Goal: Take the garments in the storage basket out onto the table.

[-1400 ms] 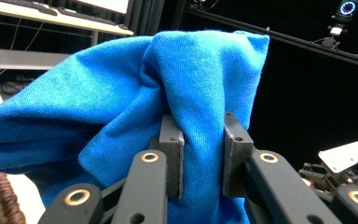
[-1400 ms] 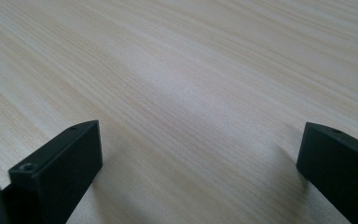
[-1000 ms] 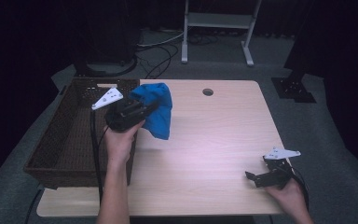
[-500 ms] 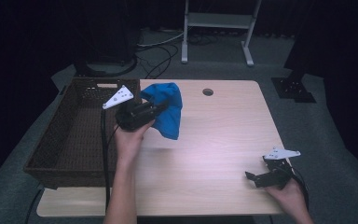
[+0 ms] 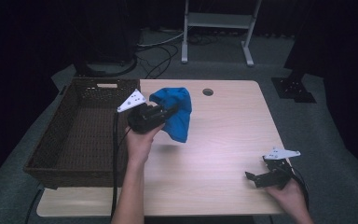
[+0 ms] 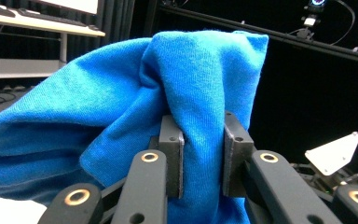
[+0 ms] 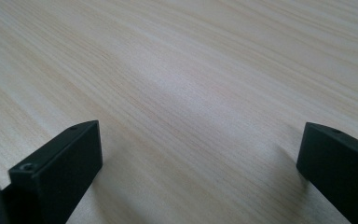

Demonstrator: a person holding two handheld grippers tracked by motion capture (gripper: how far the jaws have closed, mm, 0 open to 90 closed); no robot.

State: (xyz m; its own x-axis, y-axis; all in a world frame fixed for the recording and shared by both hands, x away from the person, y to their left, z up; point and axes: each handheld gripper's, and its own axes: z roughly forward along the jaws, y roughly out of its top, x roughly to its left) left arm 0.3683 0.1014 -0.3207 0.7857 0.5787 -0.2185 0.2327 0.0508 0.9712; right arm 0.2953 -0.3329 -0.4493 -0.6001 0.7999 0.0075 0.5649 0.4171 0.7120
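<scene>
Aloft, blue cloth (image 5: 177, 116) in left claw (image 5: 170, 112) beside basket (image 5: 51, 154) rim; right claw (image 5: 256, 178) agape.

we see bare wood over most of the table (image 5: 223, 154), so a hand could cross its middle and far right freely. the basket (image 5: 51, 140) walls off the left side; its rim stands above the tabletop, and its inside lies open from above. the cloth (image 5: 177, 114) hangs from the left gripper (image 5: 170, 112), whose pads pinch it, just beside the basket's right rim, filling the way there. the right gripper (image 5: 256, 177) rests near the front right edge with jaws spread wide, only bare wood between them. a small hole (image 5: 208, 92) sits near the far edge.
</scene>
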